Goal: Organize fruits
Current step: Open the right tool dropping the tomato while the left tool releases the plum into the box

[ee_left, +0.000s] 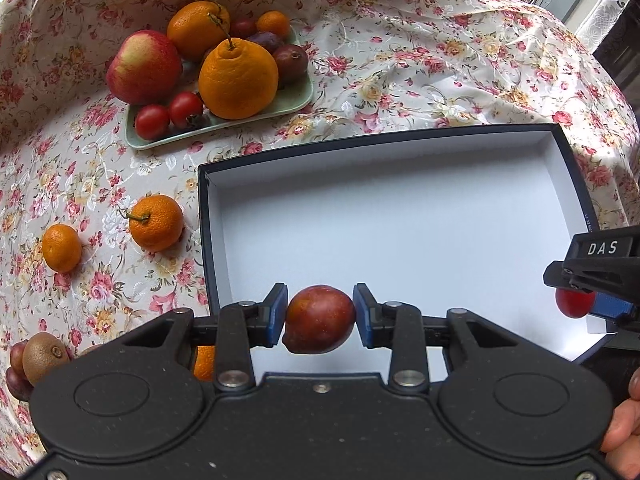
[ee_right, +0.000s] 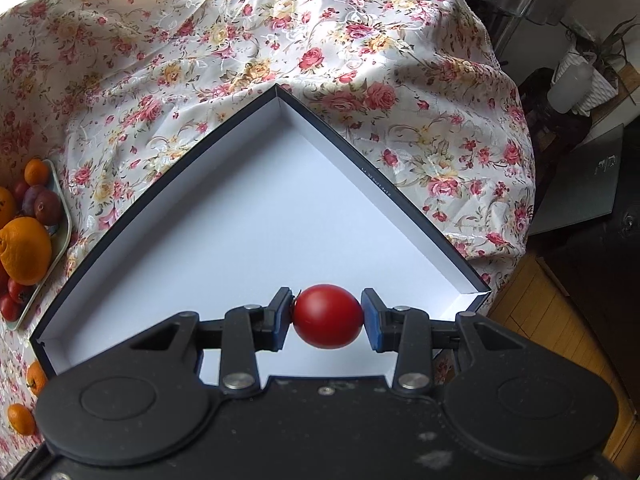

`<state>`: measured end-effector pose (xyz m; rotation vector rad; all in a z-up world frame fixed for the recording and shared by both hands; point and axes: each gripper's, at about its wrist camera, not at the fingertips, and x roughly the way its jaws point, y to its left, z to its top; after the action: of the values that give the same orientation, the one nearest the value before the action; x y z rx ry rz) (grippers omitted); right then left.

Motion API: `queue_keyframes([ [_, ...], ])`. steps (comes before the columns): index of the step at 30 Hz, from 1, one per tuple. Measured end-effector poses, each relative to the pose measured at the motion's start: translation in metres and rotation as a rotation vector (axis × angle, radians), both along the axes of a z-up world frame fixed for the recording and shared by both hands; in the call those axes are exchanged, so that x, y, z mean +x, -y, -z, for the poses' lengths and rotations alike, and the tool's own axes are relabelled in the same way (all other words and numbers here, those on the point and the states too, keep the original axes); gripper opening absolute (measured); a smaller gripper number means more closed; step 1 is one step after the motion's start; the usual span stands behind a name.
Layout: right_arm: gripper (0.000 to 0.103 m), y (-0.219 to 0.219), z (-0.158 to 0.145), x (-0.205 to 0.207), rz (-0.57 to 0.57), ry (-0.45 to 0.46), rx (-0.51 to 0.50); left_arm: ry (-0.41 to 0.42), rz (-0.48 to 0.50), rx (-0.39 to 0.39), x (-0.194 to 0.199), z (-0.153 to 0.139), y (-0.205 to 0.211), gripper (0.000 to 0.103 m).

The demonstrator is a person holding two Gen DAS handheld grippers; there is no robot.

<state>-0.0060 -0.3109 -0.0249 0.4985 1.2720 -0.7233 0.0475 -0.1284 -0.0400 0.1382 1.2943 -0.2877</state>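
Both views are bright with daylight, strongest toward the upper edges, where the floral tablecloth [ee_left: 420, 60] shines with glare on its folds. The white inside of the box [ee_right: 248, 216] looks evenly lit, its walls casting soft shadows. Fisheye bending curves straight edges; corners darken, and focus stays mostly sharp

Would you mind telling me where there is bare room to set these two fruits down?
The white floor of the box is bare from wall to wall. The green tray is crowded, and mandarins lie on the cloth left of the box.
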Motion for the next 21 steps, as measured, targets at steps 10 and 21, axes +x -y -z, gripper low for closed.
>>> queue_keyframes([
  [10,0.040,0.008,0.000,-0.003,-0.002,-0.016,0.017,0.030,0.028,0.022,-0.002,-0.001,0.008,0.047],
  [21,0.039,0.012,-0.006,-0.007,0.043,0.032,0.017,0.020,0.030,0.018,-0.001,0.000,0.008,0.047],
])
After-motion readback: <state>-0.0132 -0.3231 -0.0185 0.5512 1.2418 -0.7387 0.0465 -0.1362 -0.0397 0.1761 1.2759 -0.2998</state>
